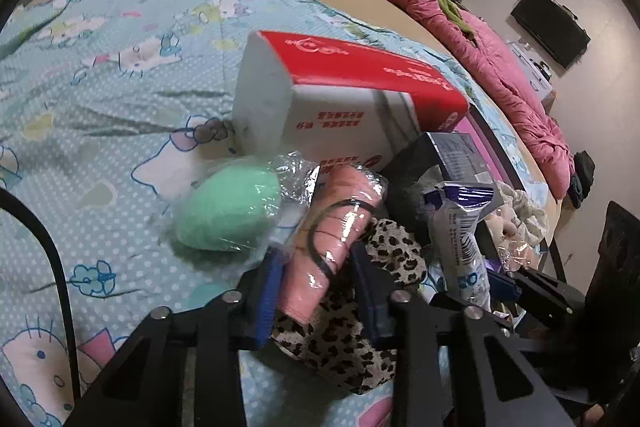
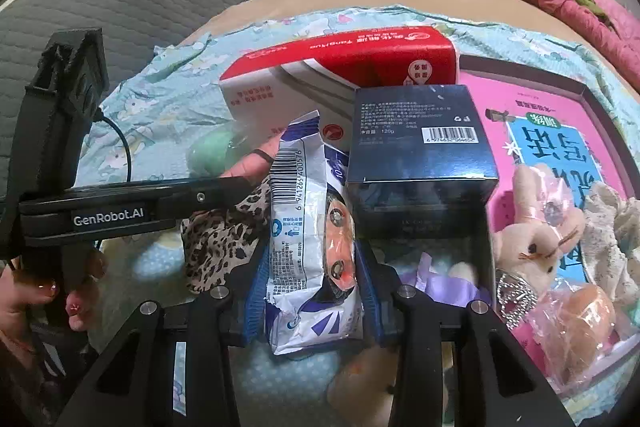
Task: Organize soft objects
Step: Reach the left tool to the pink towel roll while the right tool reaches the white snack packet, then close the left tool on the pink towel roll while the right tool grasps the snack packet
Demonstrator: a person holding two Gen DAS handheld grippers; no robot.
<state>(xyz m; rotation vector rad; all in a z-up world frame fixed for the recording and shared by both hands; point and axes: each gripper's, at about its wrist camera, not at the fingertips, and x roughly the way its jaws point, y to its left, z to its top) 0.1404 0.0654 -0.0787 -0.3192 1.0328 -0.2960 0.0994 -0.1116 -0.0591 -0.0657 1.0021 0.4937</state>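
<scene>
My left gripper [image 1: 318, 291] is shut on a pink rolled cloth in clear plastic [image 1: 332, 227], with both blue pads pressed on its sides. The roll rests over a leopard-print cloth [image 1: 352, 331] on the bed. A green egg-shaped soft ball in plastic [image 1: 228, 211] lies just left of it. My right gripper [image 2: 312, 291] is shut on a white and blue soft packet [image 2: 308, 247], held upright between the pads. In the right wrist view the left gripper [image 2: 244, 183] reaches in from the left to the pink roll [image 2: 256, 163].
A red and white tissue box [image 1: 340, 99] stands behind the pile, beside a dark blue box [image 2: 420, 147]. A pink box [image 2: 560, 131] on the right holds a plush rabbit [image 2: 536, 227] and other soft toys. A hand [image 2: 40, 291] holds the left gripper. A cartoon-print sheet [image 1: 100, 87] spreads out to the left.
</scene>
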